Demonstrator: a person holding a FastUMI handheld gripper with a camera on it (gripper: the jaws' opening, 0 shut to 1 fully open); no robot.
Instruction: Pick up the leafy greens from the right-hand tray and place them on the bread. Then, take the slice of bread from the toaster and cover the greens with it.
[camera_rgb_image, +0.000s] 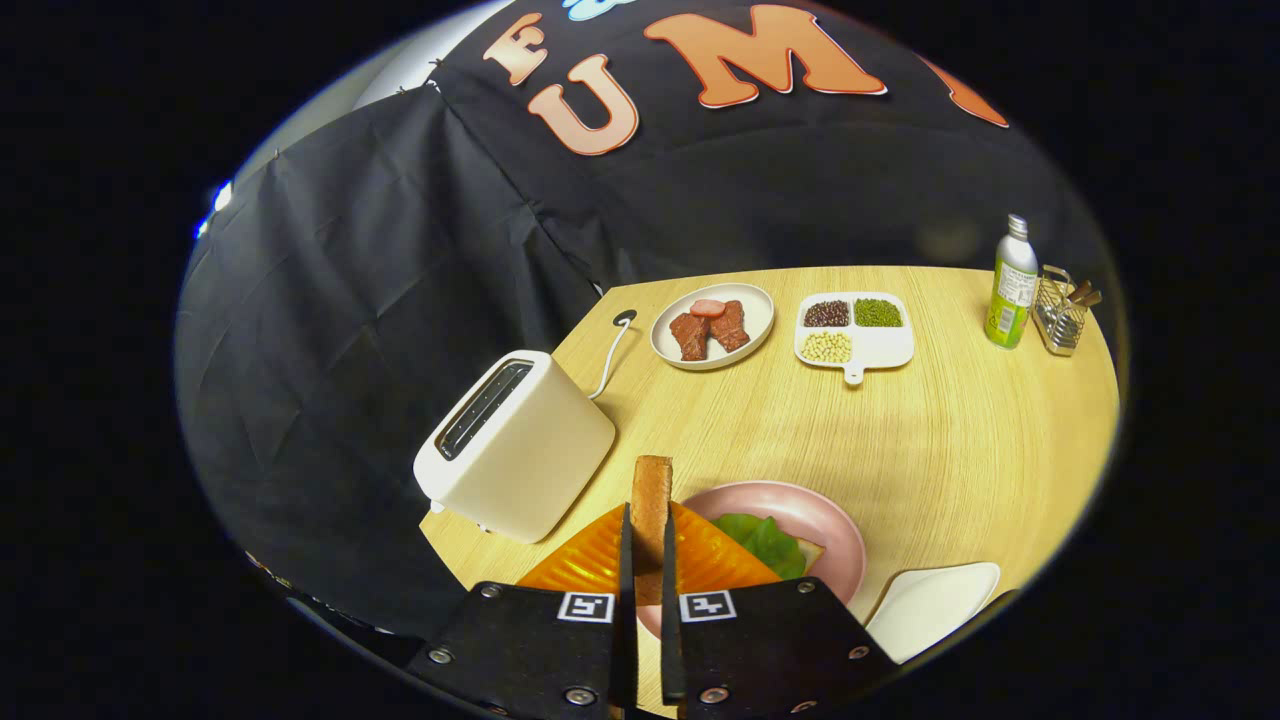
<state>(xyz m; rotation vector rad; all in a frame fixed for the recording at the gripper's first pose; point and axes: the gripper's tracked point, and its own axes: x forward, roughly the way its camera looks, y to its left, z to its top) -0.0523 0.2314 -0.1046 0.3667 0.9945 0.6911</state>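
My gripper (648, 545) is shut on a toasted bread slice (651, 495), which stands on edge between the two black fingers (625, 560) and pokes out ahead of them. Just beyond and right of the fingers is a pink plate (822, 520) holding leafy greens (765, 540) laid on a bread slice whose corner (808, 550) shows. The white toaster (515, 445) stands left of the fingers with its slot dark. An orange ribbed tray (590, 560) lies under the fingers, next to the pink plate.
A white tray (930, 600) sits near the table's front edge, right of the pink plate. At the back are a plate of meat pieces (712, 325), a divided dish of beans (853, 328), a green bottle (1012, 285) and a wire rack (1062, 312). The toaster's white cord (612, 355) runs backward.
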